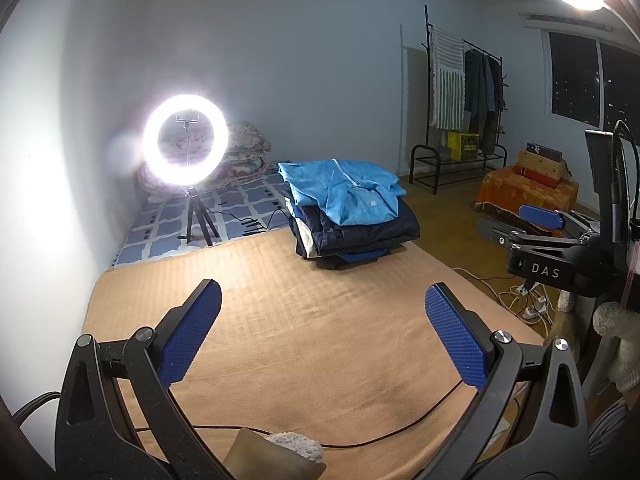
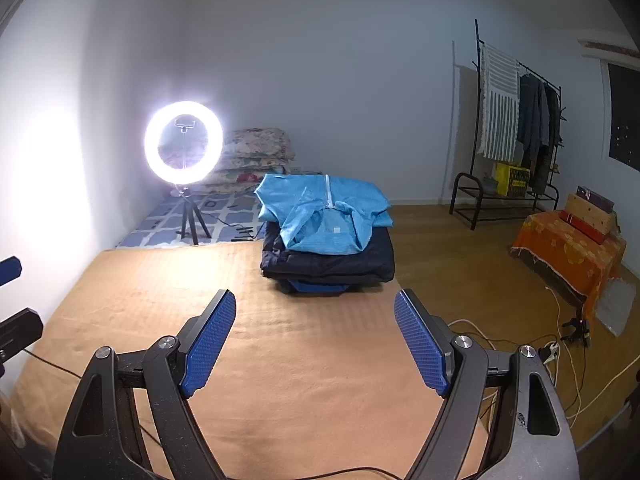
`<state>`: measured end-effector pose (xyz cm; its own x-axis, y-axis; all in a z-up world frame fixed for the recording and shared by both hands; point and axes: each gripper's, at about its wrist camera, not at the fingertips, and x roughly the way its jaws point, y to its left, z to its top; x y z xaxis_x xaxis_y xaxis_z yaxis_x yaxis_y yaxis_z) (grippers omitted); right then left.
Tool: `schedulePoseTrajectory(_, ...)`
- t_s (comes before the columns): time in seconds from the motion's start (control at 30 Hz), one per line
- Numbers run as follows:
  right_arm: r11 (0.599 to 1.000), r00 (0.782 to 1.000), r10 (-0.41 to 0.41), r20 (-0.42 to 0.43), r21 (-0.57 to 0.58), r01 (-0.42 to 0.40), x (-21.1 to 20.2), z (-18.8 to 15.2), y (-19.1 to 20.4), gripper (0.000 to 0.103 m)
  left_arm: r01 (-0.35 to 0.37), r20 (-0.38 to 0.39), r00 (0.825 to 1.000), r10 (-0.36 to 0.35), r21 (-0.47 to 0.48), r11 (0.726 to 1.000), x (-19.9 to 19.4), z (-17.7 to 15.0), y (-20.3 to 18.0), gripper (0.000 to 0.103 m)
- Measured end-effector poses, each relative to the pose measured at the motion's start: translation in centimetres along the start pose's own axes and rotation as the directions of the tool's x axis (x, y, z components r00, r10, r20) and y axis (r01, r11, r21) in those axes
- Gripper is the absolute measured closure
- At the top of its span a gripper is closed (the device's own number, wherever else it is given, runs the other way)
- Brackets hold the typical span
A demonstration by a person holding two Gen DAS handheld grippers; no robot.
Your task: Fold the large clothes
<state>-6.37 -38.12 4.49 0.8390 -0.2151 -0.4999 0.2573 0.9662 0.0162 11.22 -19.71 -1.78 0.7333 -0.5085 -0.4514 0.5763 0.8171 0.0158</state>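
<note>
Left wrist view. Left gripper [image 1: 322, 294]: lower centre, jaws wide, nothing between them. Under it, tan blanket [image 1: 280, 320]: bare from the fingers up to mid frame; left edge against the white wall, right edge dropping to the wood floor [image 1: 448, 216]. Stack of folded clothes [image 1: 348, 216]: centre of frame, at the blanket's far right corner; light blue jacket [image 1: 344, 192] on top, dark navy garments beneath. Ring light [image 1: 185, 142] on tripod: left of the stack, on a blue checked mat [image 1: 168, 220]. Clothes rack [image 1: 460, 112]: upper right, hung garments, yellow box [image 1: 462, 145] on its low shelf. Right gripper [image 1: 540, 216]: right edge, seen side-on.

Right wrist view. Right gripper [image 2: 315, 308]: lower centre, jaws wide, empty, above the same blanket [image 2: 280, 360]. Stack [image 2: 328, 256]: centre, blue jacket [image 2: 324, 212] uppermost. Open floor [image 2: 460, 264] right of the blanket; white cables [image 2: 560, 344] trail at lower right. Orange-draped stand [image 2: 568, 252]: right edge, carrying boxes [image 2: 588, 212].
</note>
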Motion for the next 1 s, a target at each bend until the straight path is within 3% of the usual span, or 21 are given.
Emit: schedulePoseTrajectory(1.0,1.0,1.0,-0.009,0.0,0.02,0.009,-0.16,-0.2,-0.3,0.021,0.006,0.003,1.0,-0.006,0.01,1.0,-0.35,-0.04,-0.38,0.0)
